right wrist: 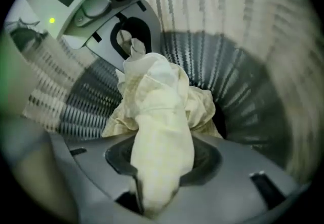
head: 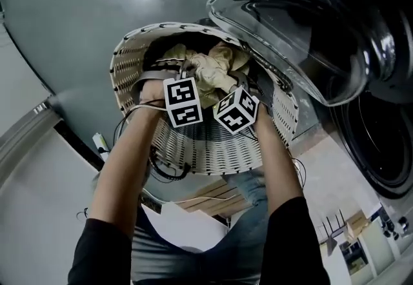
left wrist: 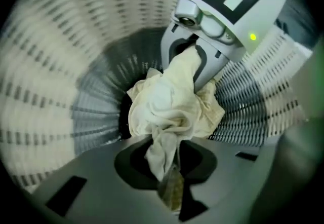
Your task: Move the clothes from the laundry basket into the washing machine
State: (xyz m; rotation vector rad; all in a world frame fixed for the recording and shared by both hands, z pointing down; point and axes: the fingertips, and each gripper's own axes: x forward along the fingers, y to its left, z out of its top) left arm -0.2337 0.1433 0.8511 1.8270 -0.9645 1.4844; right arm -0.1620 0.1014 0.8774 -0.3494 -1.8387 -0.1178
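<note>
In the head view the marker cubes (head: 182, 102) are hiding both sets of jaws. The left gripper (left wrist: 169, 187) is pinching a cream garment (left wrist: 167, 106) in nearly closed jaws, and the right gripper (right wrist: 152, 192) is clamping another fold of it, within the wicker laundry basket (head: 213, 148). Only the head view is showing the washing machine's open glass door (head: 290, 19).

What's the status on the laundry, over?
Both shut on cream garment: left hand-held gripper, right hand-held gripper. Garment bunched between them, within wicker basket. Washer door open; nothing blocking.
</note>
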